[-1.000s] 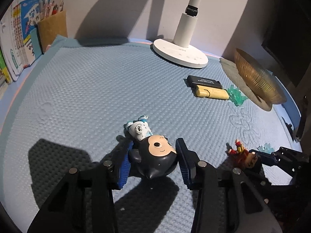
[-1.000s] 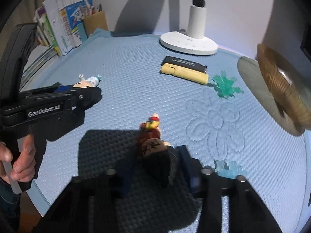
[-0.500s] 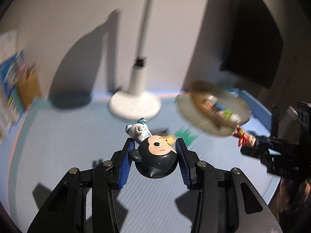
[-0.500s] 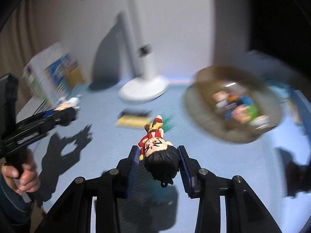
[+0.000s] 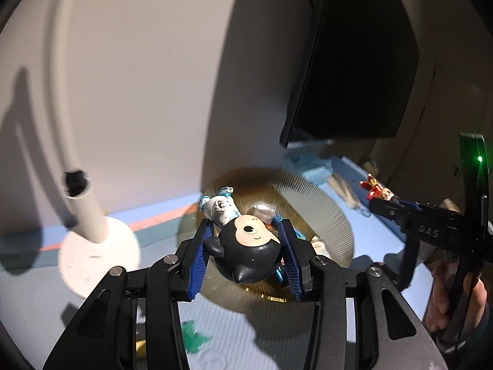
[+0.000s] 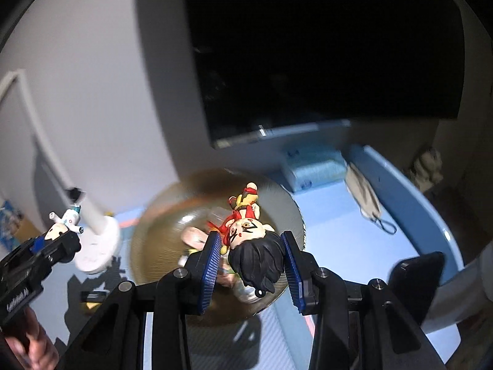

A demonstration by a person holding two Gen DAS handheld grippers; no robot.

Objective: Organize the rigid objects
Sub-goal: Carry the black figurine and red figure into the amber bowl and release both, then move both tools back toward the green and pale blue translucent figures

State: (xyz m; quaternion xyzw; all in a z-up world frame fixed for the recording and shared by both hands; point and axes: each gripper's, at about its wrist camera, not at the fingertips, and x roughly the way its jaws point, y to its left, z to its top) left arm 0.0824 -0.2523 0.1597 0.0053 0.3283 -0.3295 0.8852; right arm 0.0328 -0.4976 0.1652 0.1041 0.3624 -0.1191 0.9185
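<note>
Jaws clamped on both figurines above the gold bowl (image 5: 320, 212), lamp base (image 5: 98, 262) alongside.

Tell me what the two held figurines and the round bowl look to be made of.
Mouse-head figurine: likely glossy painted plastic or vinyl, with sharp highlights. Black-haired figurine: similar moulded plastic, more satin. Bowl: amber, finely ribbed, probably translucent glass or plastic; blur leaves it open.

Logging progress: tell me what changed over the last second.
Both figurines left the mat: the left hand-held gripper lifted the black-headed figurine, the right hand-held gripper the dark-haired figurine, carrying them over the brown bowl. Both grips stayed shut; nothing released.
</note>
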